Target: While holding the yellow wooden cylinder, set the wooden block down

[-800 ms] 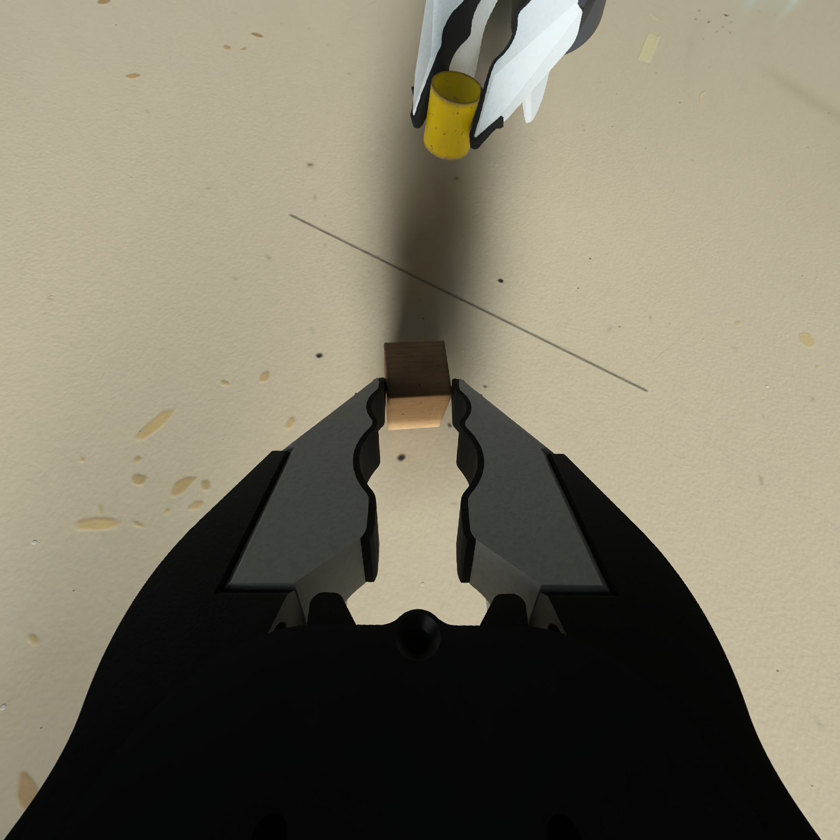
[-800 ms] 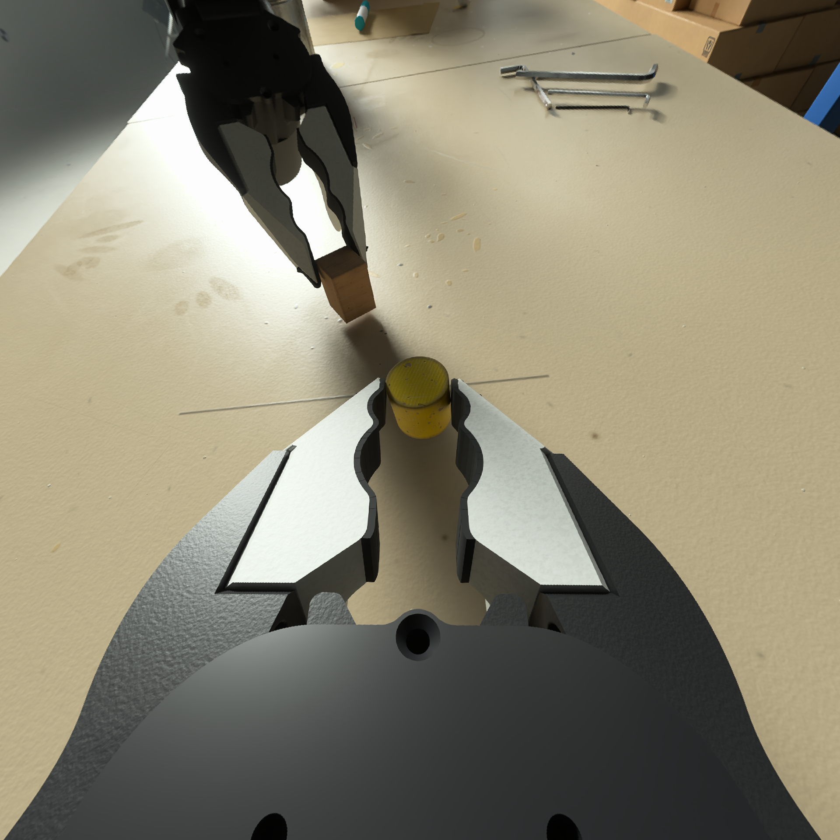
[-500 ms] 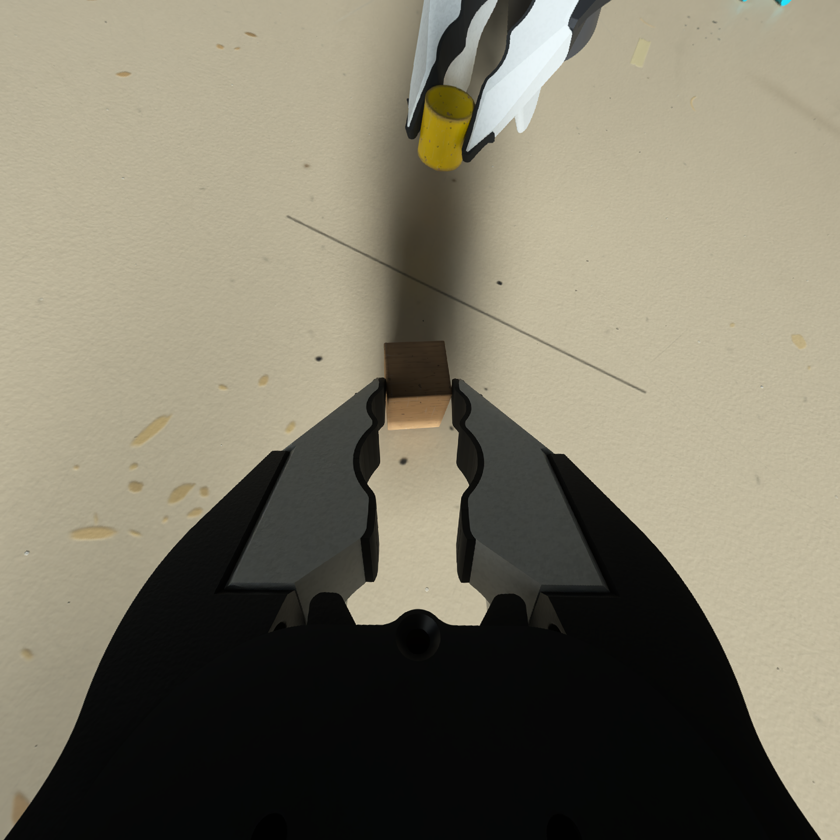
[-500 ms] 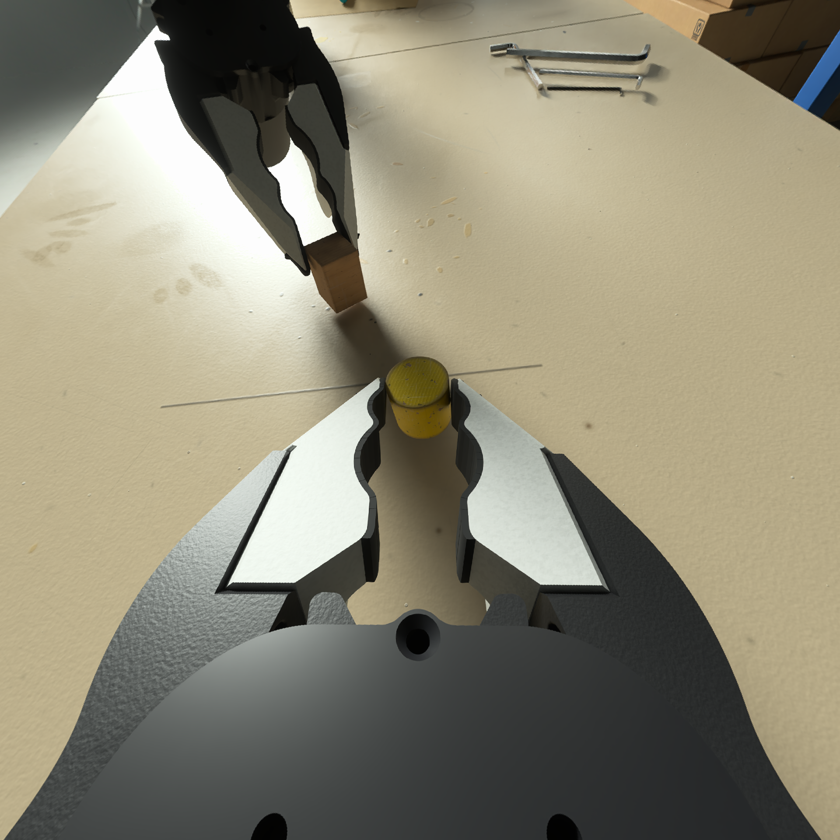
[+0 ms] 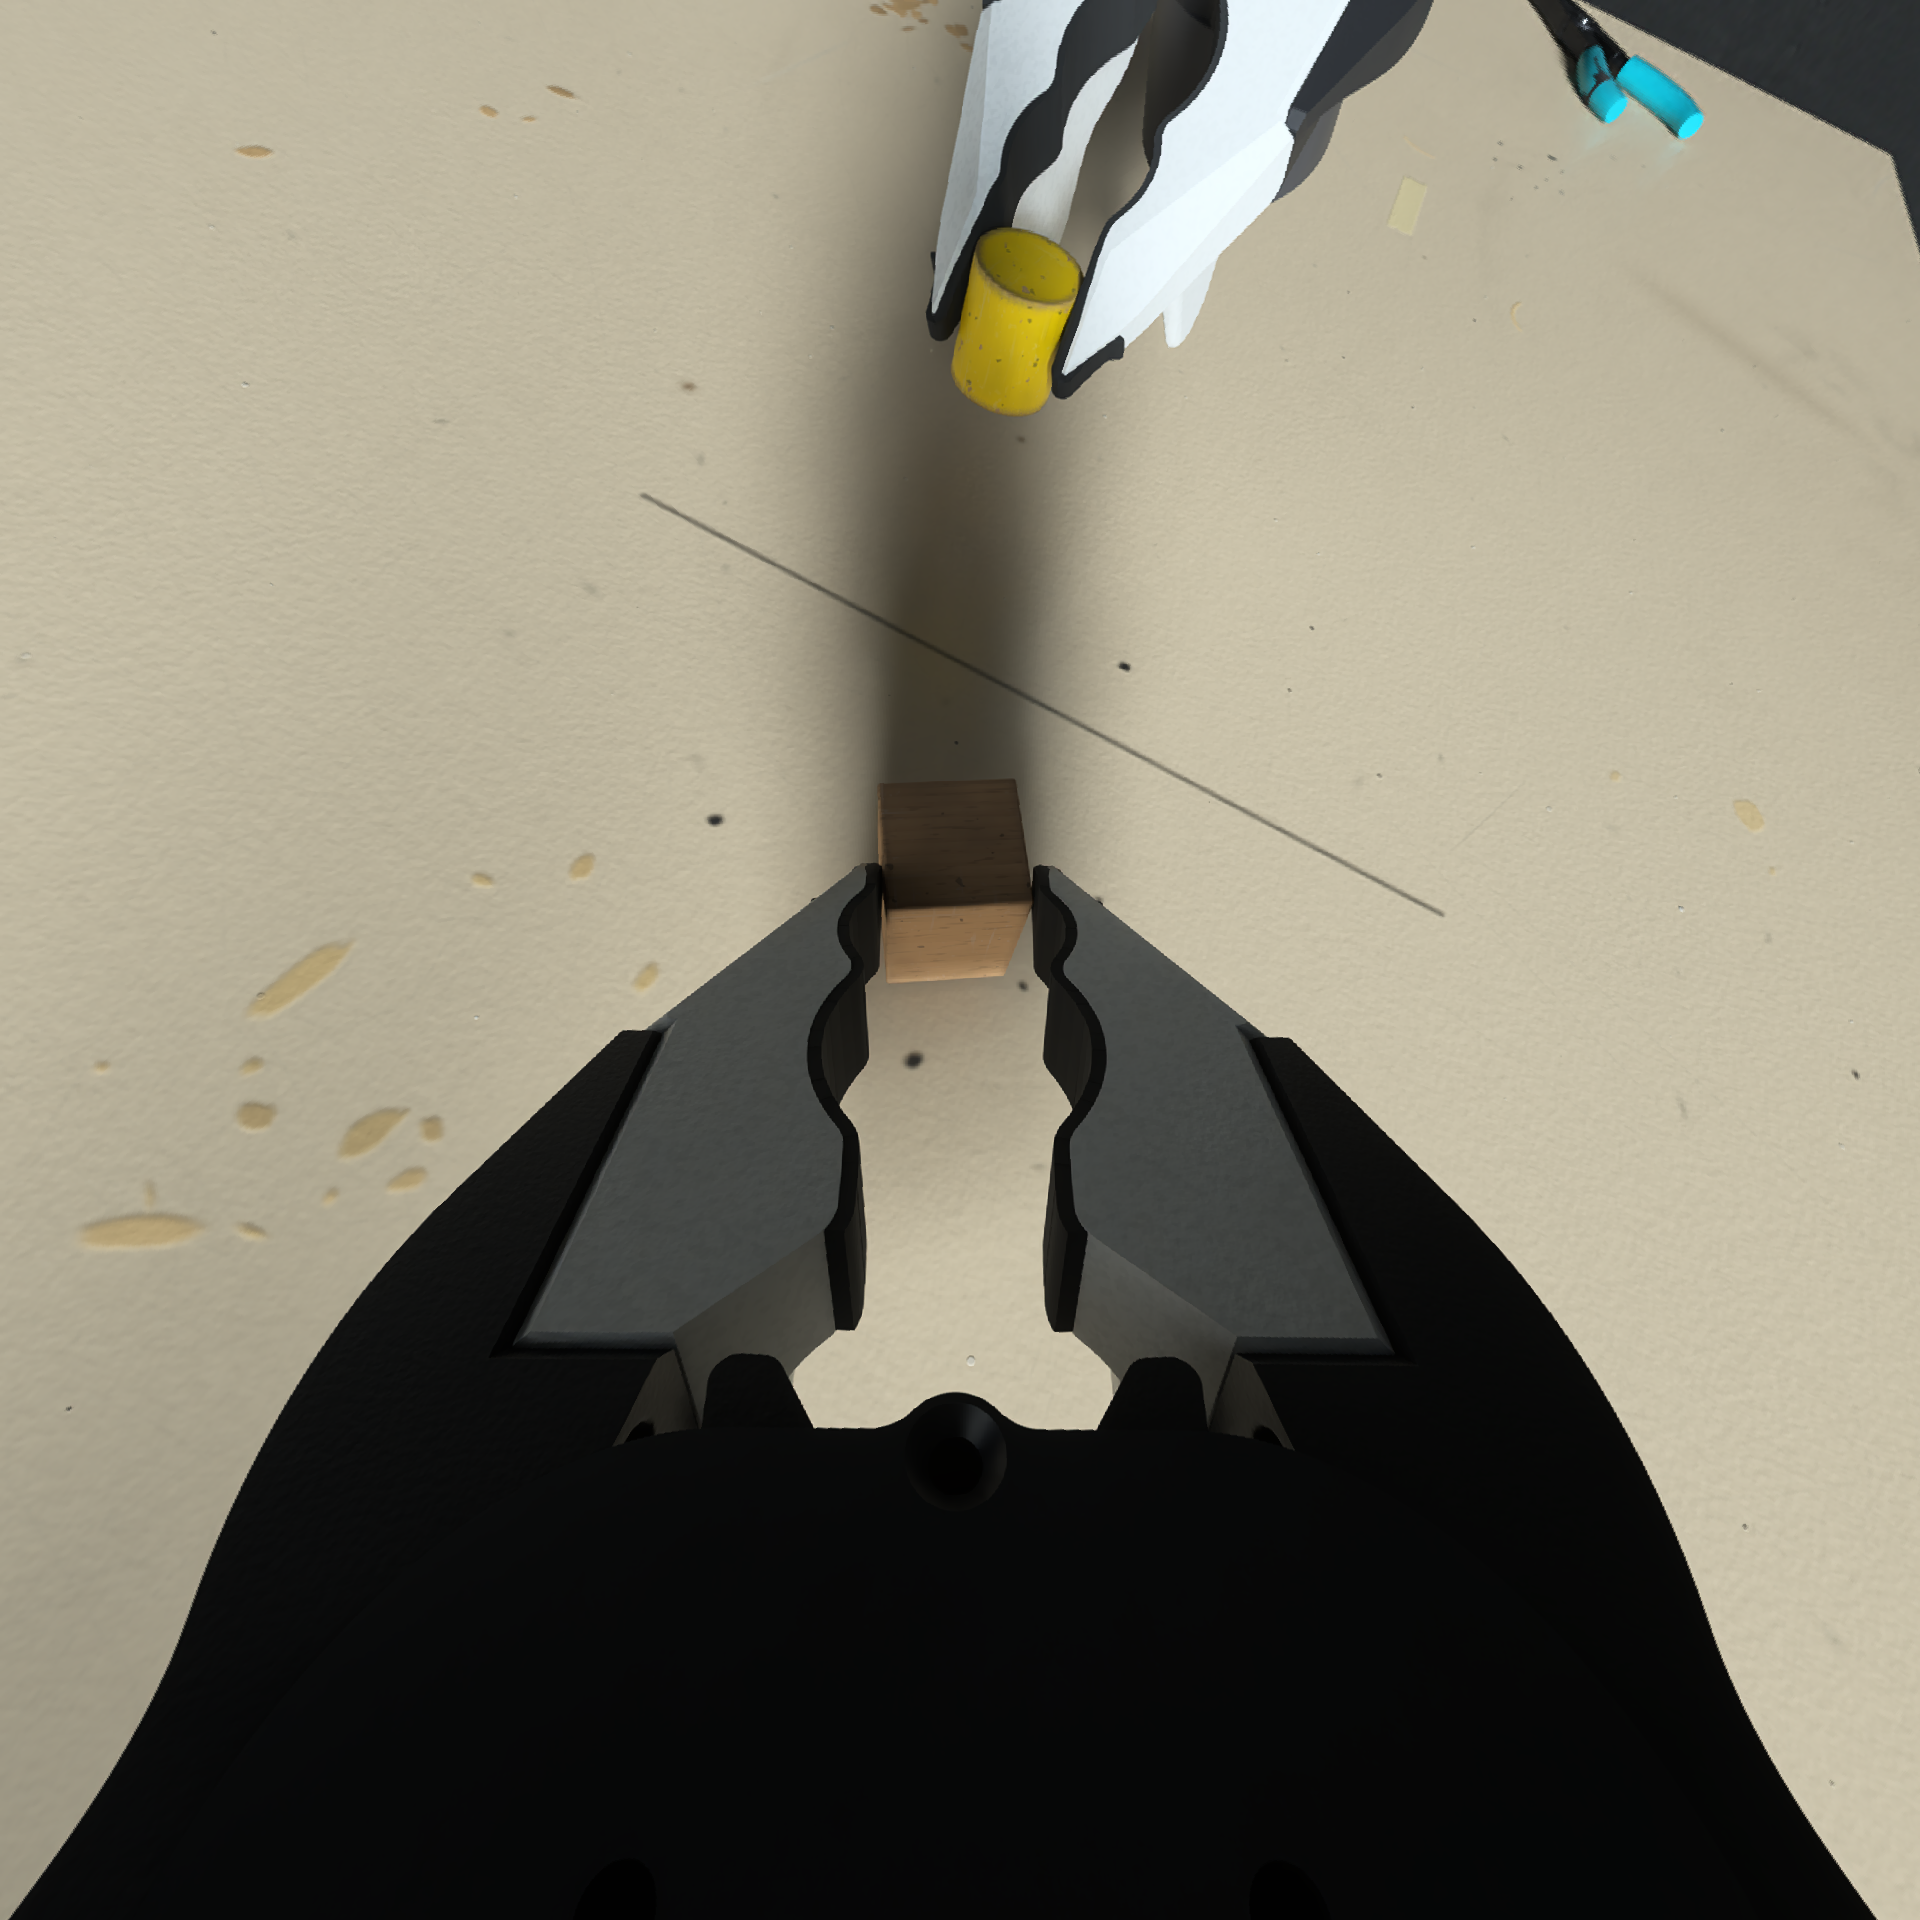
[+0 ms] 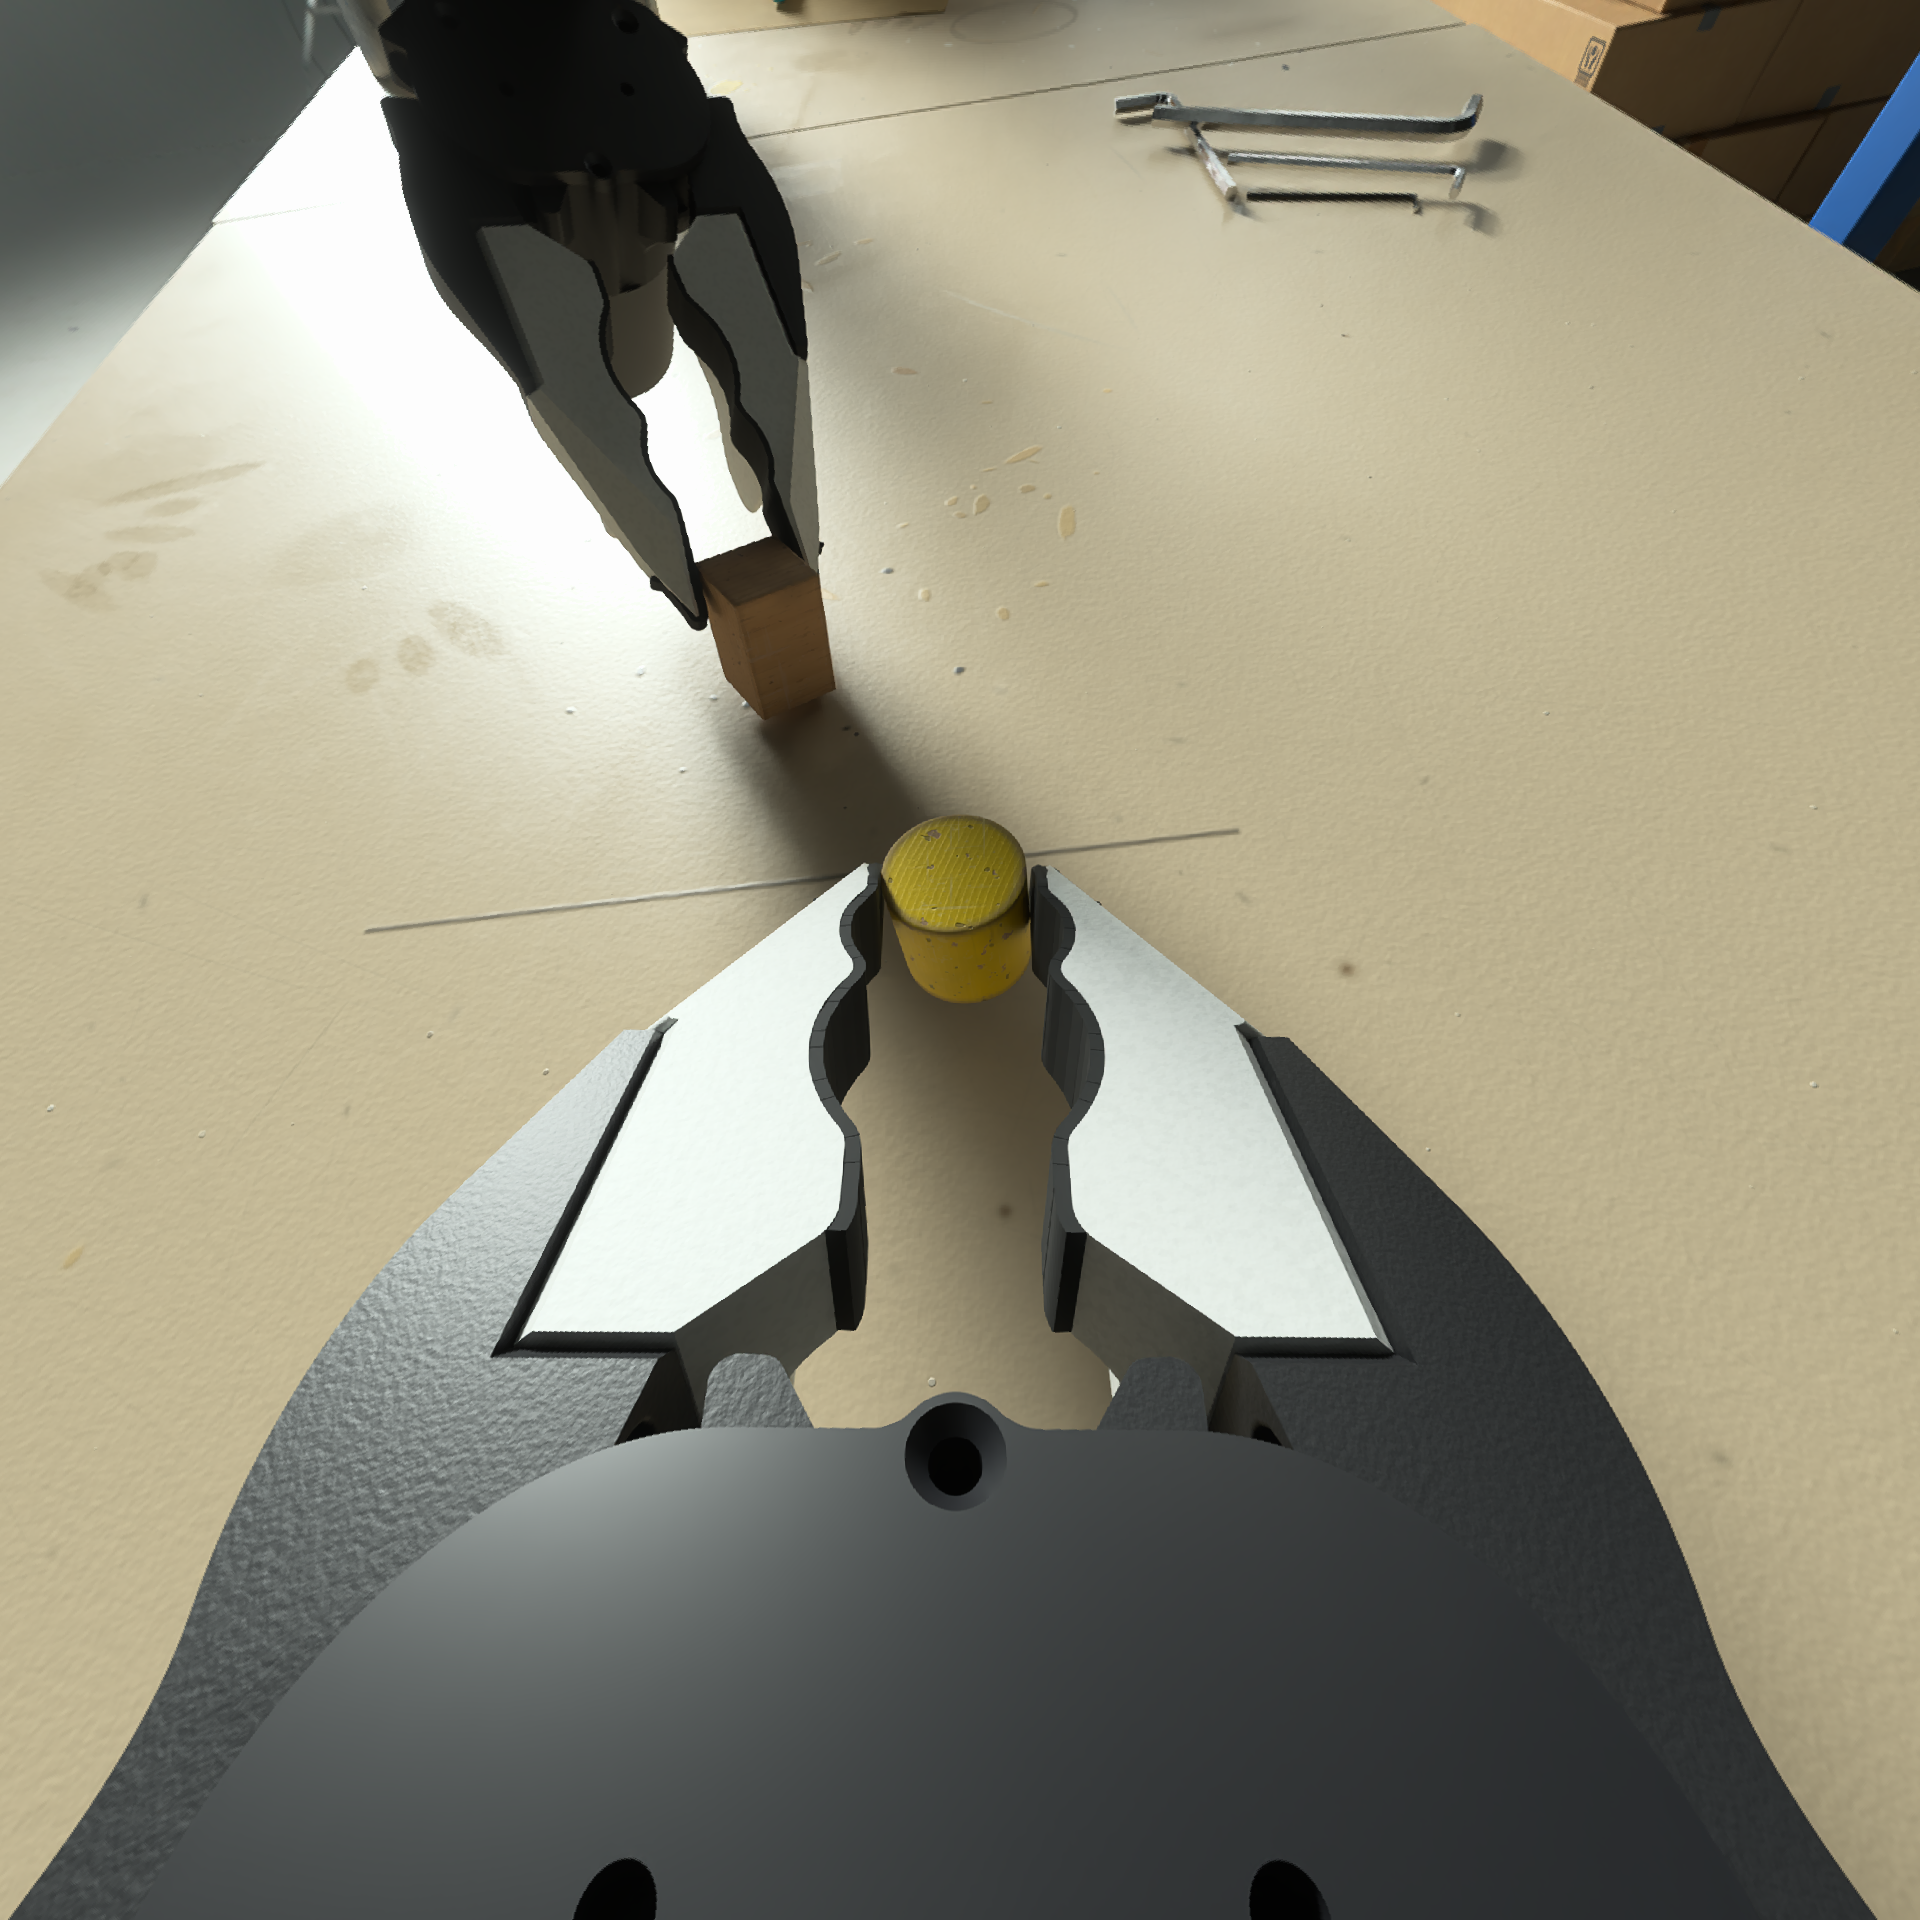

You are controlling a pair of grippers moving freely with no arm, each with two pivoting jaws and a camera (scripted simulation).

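Observation:
My left gripper (image 5: 954,904) is shut on the wooden block (image 5: 951,883), a small light-brown cube held at the fingertips. In the right wrist view the left gripper (image 6: 748,582) points steeply down. There the block (image 6: 774,634) is tilted, its lower corner at or just above the beige table (image 6: 1351,675), meeting its own shadow. My right gripper (image 6: 954,914) is shut on the yellow wooden cylinder (image 6: 956,904) and holds it above the table. In the left wrist view the right gripper (image 5: 1013,348) holds the cylinder (image 5: 1013,322) beyond the block.
Several metal bars and hex keys (image 6: 1309,145) lie at the far right of the table. Cardboard boxes (image 6: 1662,62) and a blue post (image 6: 1870,177) stand behind them. A cyan-tipped tool (image 5: 1642,94) lies near the table's edge. A thin line (image 6: 727,894) crosses the tabletop.
The block has come lower, so its corner now meets its shadow on the table. In the left wrist view the right gripper with the cylinder has drifted slightly nearer. Both grips are unchanged.

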